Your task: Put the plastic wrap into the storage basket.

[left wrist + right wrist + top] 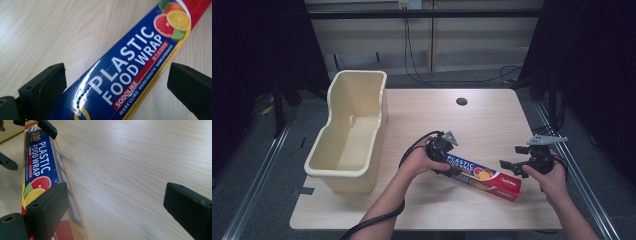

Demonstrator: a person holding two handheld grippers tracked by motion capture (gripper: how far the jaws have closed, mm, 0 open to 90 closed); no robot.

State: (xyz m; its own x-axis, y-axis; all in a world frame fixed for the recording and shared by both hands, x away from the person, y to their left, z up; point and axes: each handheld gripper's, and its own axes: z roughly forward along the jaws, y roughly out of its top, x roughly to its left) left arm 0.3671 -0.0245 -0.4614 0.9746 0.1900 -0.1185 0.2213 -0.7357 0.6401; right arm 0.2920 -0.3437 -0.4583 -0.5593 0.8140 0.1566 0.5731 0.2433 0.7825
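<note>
Both tools released: L tool [451,169] straddles wrap box [484,177]; bin [349,131] well left.

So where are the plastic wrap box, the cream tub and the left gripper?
plastic wrap box [484,176], high view, on the printed fruit on its top face.
cream tub [343,171], high view, on its near rim.
left gripper [116,82], left gripper view, midway between its open jaws.

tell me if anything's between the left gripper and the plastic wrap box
Nothing visible is. The left gripper is open with its fingers on either side of the plastic wrap box, which lies flat on the table. Only bare wood shows beside the box.
</note>
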